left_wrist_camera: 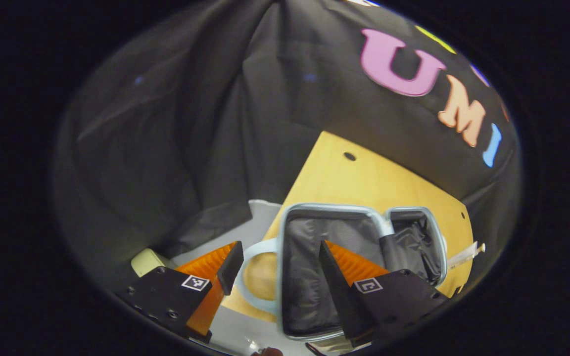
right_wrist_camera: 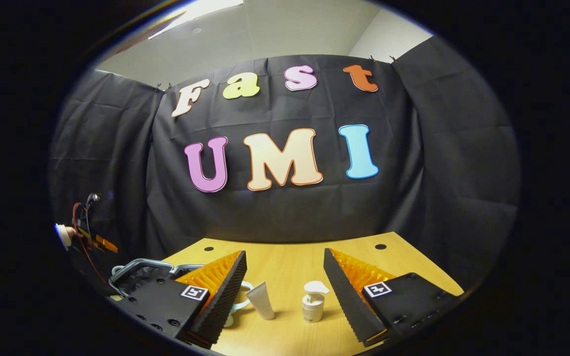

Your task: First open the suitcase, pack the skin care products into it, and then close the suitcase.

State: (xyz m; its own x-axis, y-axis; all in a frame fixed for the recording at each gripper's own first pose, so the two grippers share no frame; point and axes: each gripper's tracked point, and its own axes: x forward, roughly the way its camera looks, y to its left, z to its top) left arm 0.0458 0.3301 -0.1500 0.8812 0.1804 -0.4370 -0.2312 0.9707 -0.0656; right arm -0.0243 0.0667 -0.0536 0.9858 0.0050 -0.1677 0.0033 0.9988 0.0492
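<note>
Suitcase (left_wrist_camera: 334, 267) lies open near the table (left_wrist_camera: 364, 178) edge.

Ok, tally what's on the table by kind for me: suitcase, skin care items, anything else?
Suitcase, open, dark lining showing: 1
Squeeze tube, standing on its cap: 1
Pump bottle, upright: 1
Total: 3 things, 2 of them skin care products, both outside the suitcase, standing between the right gripper's open fingers.
</note>
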